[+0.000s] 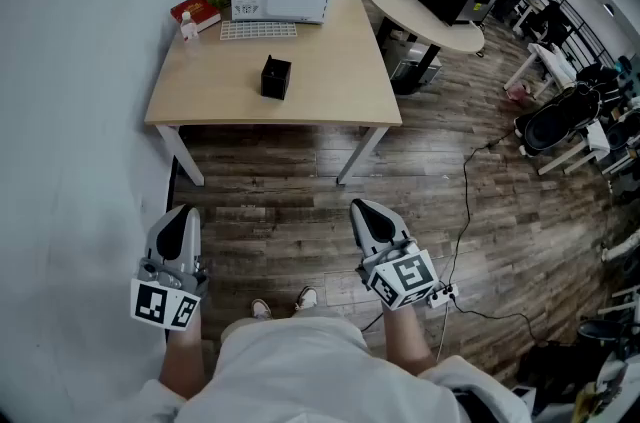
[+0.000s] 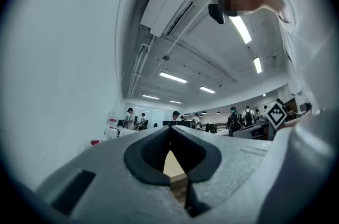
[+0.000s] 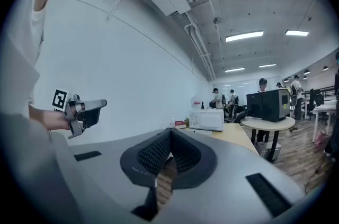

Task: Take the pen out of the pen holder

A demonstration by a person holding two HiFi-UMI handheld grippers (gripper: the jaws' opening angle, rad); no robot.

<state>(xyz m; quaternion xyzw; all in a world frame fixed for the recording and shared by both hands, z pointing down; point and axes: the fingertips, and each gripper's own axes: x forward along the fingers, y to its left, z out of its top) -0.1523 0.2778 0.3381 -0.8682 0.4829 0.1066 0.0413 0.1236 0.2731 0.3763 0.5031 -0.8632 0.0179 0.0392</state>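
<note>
Both tools sit low over the floor in the head view: left tool (image 1: pixel 180 213) and right tool (image 1: pixel 366 209), well short of the table (image 1: pixel 330 71). The pen holder (image 1: pixel 275 77) stands mid-table; pen too small to make out.
Left gripper view: jaws together, nothing between.
Right gripper view: same, closed and empty.
We judge this pre-approach. Next we step in, spread one tool's jaws and line up over the holder.

Pen holder (image 1: pixel 275 77) on table (image 1: pixel 330 61)
</note>
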